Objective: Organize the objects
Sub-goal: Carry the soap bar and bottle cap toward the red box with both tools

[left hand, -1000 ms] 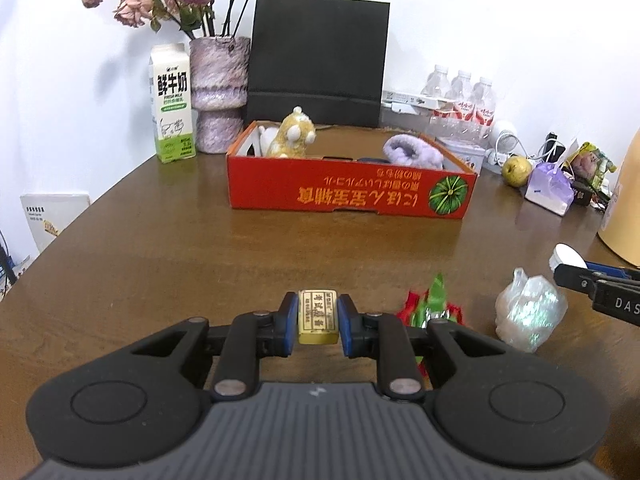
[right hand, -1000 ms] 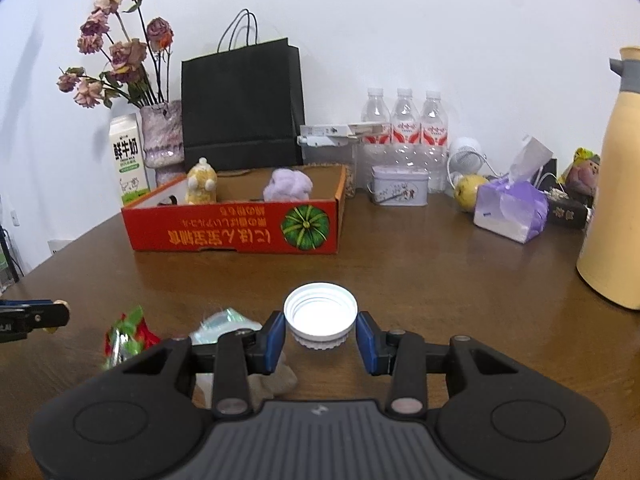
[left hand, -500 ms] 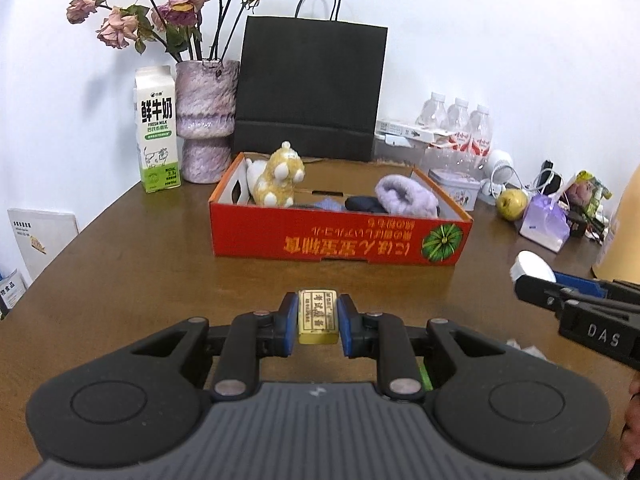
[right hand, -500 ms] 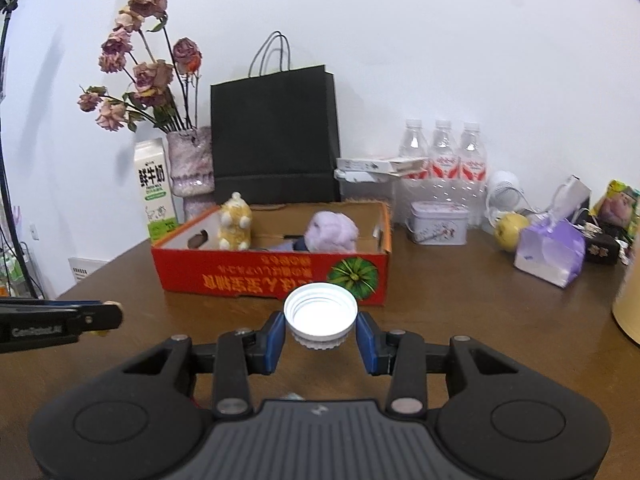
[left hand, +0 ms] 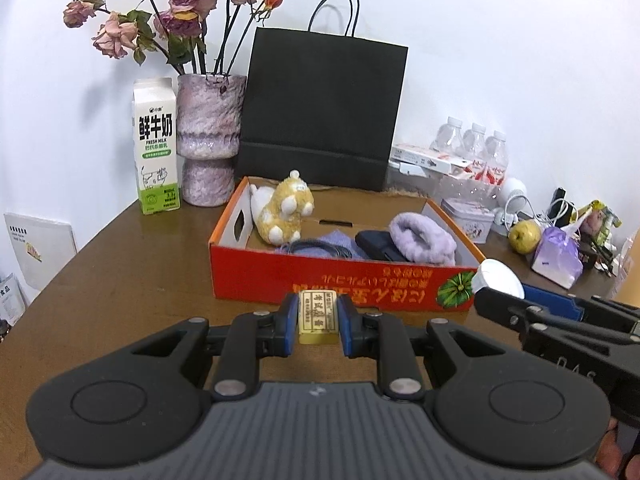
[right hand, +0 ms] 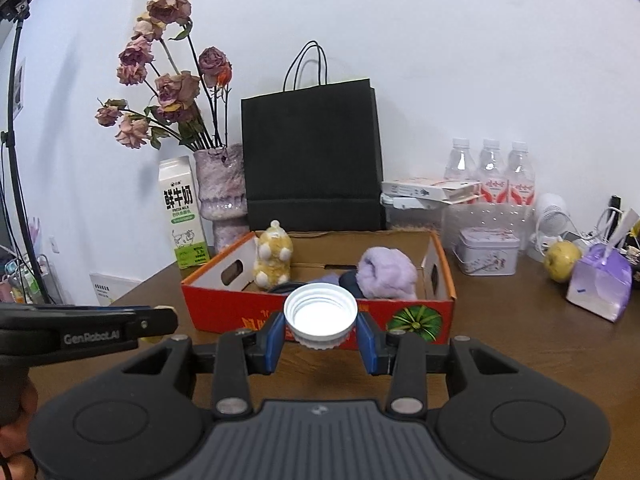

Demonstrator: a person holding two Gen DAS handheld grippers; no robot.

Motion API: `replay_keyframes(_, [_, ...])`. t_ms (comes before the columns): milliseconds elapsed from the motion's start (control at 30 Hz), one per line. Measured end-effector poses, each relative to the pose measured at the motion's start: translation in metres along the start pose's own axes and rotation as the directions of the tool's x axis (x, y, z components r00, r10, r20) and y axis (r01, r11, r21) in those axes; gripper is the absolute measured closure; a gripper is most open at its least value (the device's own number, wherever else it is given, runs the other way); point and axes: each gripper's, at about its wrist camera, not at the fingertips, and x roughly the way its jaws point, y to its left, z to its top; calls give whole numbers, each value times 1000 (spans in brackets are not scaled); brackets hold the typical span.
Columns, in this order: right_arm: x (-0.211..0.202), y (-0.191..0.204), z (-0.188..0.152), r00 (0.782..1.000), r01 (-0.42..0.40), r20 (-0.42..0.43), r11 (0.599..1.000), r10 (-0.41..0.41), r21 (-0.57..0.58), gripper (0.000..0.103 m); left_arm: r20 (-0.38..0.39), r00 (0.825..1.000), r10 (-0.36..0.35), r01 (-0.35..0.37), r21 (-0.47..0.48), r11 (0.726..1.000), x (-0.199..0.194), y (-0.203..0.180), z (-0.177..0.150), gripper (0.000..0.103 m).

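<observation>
The left claw point(left hand: 318, 322) pinches a small gold bar point(left hand: 317, 315) between its blue pads, low in the middle of the left view. The right claw point(right hand: 320, 334) is clamped on a white ribbed cap point(right hand: 320, 315), open side up, at the centre of the right view. Both loads hang in front of the near wall of the red cardboard box point(left hand: 332, 282), which lies in mid frame on the brown surface point(left hand: 120, 280).

Bare wood lies open to the left of the box and between it and the claws; the surface's curved edge runs up the left side of the left view. The right side is crowded with a tin point(right hand: 488, 250), a pear point(right hand: 562, 260) and a purple tissue pack point(right hand: 600, 286). Behind the box, a black paper bag point(left hand: 324, 112), a vase point(left hand: 208, 136) and a milk carton point(left hand: 155, 146) close off the back.

The carton reads "FRESH MILK" under Chinese characters. The box front carries upside-down yellow characters and a green pumpkin. The left claw's side, seen at lower left of the right view, reads "GenRobot.AI".

Against a second ago, the box looms larger and lower in both views, and the wrappers on the surface have dropped out of sight. Both grips are unchanged.
</observation>
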Motion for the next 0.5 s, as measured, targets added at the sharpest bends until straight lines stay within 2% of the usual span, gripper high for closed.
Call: replay_keyframes(500, [44, 9, 24, 999, 35, 34, 999, -34, -23, 66, 34, 999, -2, 3, -24, 1000, 37, 3, 32, 81])
